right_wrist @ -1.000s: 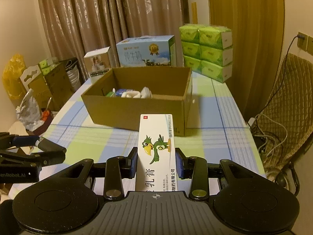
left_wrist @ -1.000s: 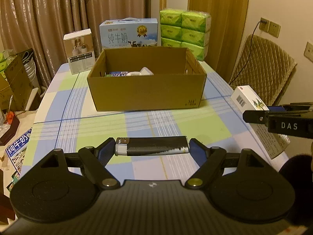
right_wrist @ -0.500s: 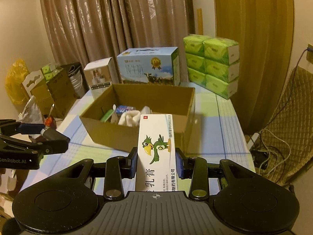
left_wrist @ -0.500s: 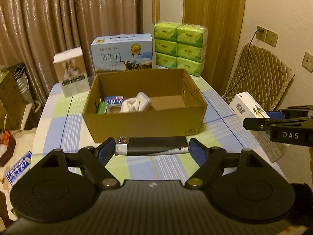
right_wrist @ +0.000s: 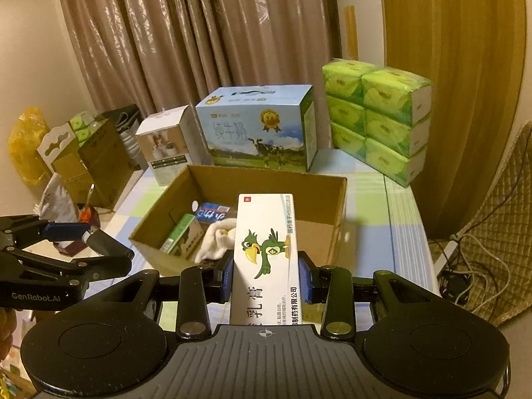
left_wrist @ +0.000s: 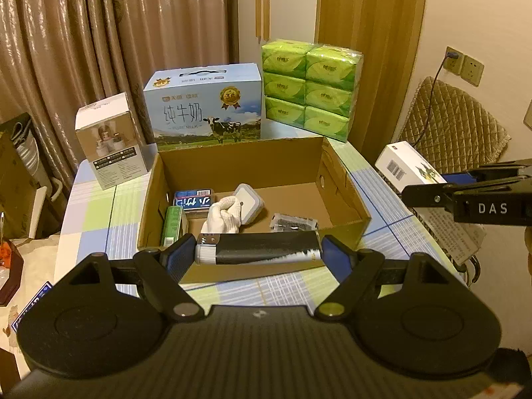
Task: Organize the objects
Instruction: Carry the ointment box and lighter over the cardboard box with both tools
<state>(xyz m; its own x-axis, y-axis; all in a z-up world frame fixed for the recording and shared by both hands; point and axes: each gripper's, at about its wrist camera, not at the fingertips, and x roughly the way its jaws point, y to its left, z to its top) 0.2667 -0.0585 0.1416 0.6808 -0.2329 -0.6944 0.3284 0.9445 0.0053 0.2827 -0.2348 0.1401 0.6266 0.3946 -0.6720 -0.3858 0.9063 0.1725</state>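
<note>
the left gripper (left_wrist: 257, 253) pinched a glossy black lighter (left_wrist: 259, 251) endwise; the right gripper (right_wrist: 265, 274) clamped a flat white ointment carton (right_wrist: 266, 259). both hung above the near edge of the open corrugated cardboard box (left_wrist: 345, 179), which held a knit glove (left_wrist: 224, 214) and small packets, on a checked tablecloth (left_wrist: 99, 212).

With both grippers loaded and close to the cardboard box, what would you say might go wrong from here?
1. The left gripper holds the lighter end to end only, so it could pivot or slip out before clearing the cardboard box rim.
2. The right gripper grips the long medicine carton near one end; the free end may catch the box wall.
3. Both grippers head for one box and may collide.
</note>
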